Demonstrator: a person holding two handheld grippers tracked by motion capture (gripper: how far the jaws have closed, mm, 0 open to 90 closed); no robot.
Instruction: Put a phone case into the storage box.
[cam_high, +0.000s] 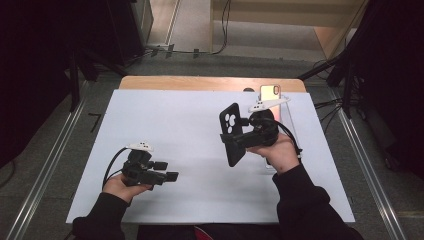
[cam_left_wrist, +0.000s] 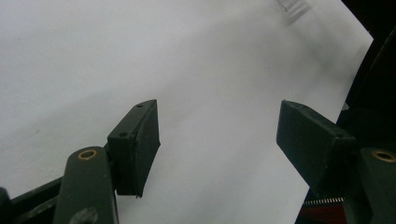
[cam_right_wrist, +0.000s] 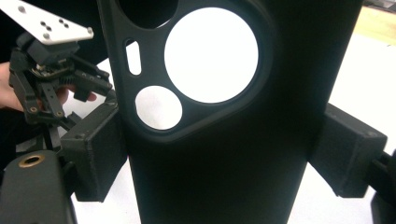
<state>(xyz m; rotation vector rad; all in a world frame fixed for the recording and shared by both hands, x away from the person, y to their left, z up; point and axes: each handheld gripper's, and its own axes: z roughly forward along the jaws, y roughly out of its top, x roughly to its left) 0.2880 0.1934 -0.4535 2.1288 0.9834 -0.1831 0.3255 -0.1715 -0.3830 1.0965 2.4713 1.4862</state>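
Right gripper (cam_high: 239, 134) clamped on black phone case (cam_high: 231, 131), held aloft; left gripper (cam_high: 167, 171) jaws apart, empty; flexible case could twist loose under edge grip

A wooden bench (cam_high: 210, 83) is covered almost to its edges by a large white sheet (cam_high: 190, 150). A clear plastic stand (cam_high: 289, 122) on the sheet props a phone (cam_high: 270, 92) near the far right corner.

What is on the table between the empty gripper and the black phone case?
Nothing. In the high view, only bare white table lies between the left gripper and the black phone case held in the right gripper.
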